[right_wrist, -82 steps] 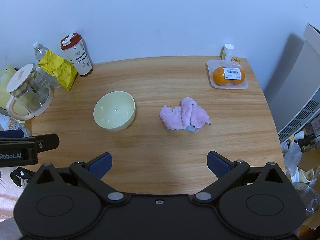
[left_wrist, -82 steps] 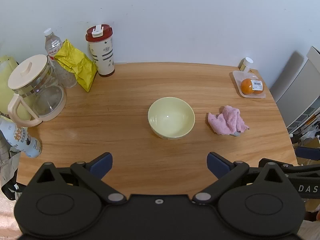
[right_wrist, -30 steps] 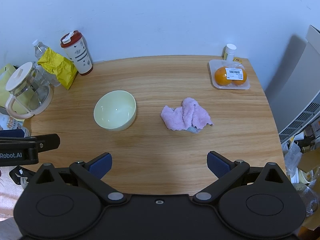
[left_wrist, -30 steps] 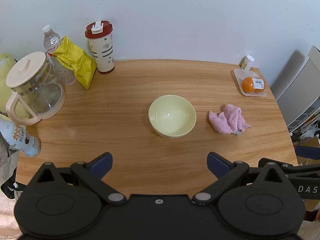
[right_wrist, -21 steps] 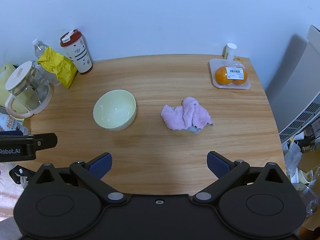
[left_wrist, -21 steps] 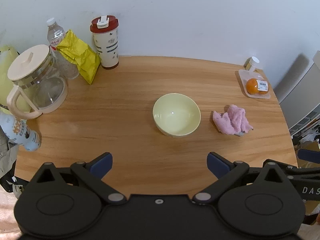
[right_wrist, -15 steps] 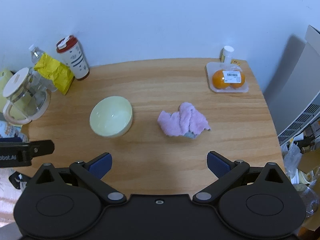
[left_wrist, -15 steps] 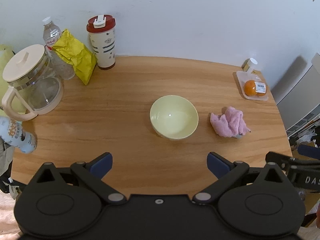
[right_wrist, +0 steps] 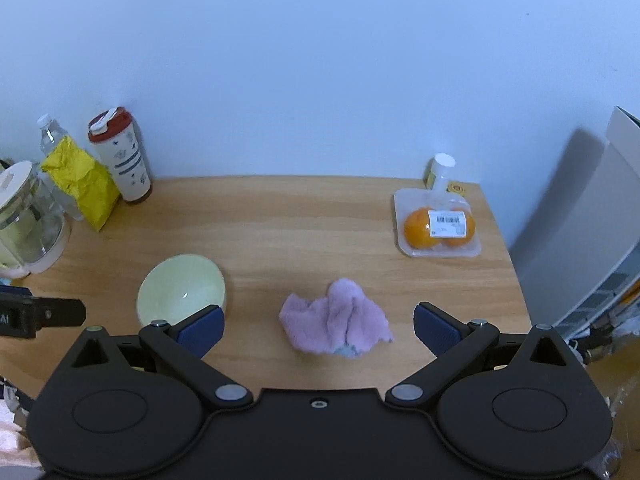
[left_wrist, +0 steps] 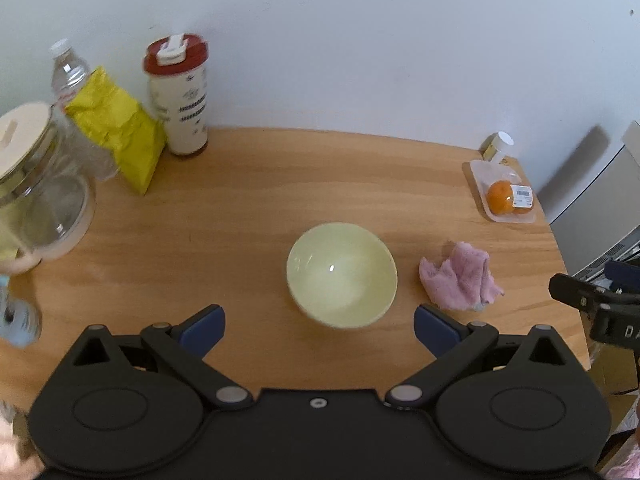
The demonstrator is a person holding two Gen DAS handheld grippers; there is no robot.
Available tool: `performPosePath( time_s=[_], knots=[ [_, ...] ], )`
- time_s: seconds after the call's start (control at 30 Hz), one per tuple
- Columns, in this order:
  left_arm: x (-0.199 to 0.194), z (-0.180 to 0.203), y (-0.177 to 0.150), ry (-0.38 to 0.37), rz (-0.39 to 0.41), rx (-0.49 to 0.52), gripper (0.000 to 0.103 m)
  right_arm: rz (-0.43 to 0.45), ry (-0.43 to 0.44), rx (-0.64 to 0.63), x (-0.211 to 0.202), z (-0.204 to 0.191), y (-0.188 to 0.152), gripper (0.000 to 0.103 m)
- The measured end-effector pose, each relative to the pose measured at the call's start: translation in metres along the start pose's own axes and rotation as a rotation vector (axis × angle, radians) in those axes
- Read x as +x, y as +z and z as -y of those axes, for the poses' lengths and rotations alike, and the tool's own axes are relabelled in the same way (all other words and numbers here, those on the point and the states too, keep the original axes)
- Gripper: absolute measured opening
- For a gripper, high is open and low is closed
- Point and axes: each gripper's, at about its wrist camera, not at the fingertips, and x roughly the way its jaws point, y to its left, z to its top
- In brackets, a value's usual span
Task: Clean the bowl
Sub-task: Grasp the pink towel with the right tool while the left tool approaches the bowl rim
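A pale yellow-green bowl (left_wrist: 342,274) stands empty and upright in the middle of the wooden table (left_wrist: 248,208); it also shows in the right wrist view (right_wrist: 180,290). A crumpled pink cloth (left_wrist: 460,278) lies just right of the bowl, seen closer in the right wrist view (right_wrist: 336,320). My left gripper (left_wrist: 319,330) is open and empty, with the bowl just ahead between its fingers. My right gripper (right_wrist: 319,328) is open and empty, with the cloth between its fingers.
At the back left stand a red-lidded tumbler (left_wrist: 178,96), a yellow bag (left_wrist: 114,128), a water bottle (left_wrist: 68,72) and a glass jug (left_wrist: 34,184). A tray of oranges (right_wrist: 438,226) and a small white-capped bottle (right_wrist: 440,170) sit at the back right. A grey appliance (right_wrist: 588,232) stands past the table's right edge.
Both grippers have moved forward and lower toward the table. The bowl now sits closer to the left gripper and the cloth closer to the right gripper. Nothing on the table has moved.
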Motion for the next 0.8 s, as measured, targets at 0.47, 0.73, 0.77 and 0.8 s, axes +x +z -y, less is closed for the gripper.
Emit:
performPosePath(
  time_s=[0.47, 0.73, 0.77, 0.8],
  knots=[
    [0.08, -0.007, 0.017, -0.008, 0.047, -0.007, 0.102, -0.019, 0.073, -0.169, 0.087, 0.022, 0.0, 0.065],
    [0.112, -0.027, 0.006, -0.011, -0.01, -0.105, 0.092, -0.111, 0.148, -0.213, 0.138, 0.033, 0.004, 0.064],
    [0.115, -0.029, 0.005, -0.016, -0.016, -0.115, 0.091, -0.117, 0.155, -0.229, 0.143, 0.033, 0.004, 0.064],
    [0.116, -0.029, 0.004, -0.014, -0.02, -0.11, 0.089, -0.12, 0.158, -0.236, 0.146, 0.033, 0.004, 0.064]
  ],
)
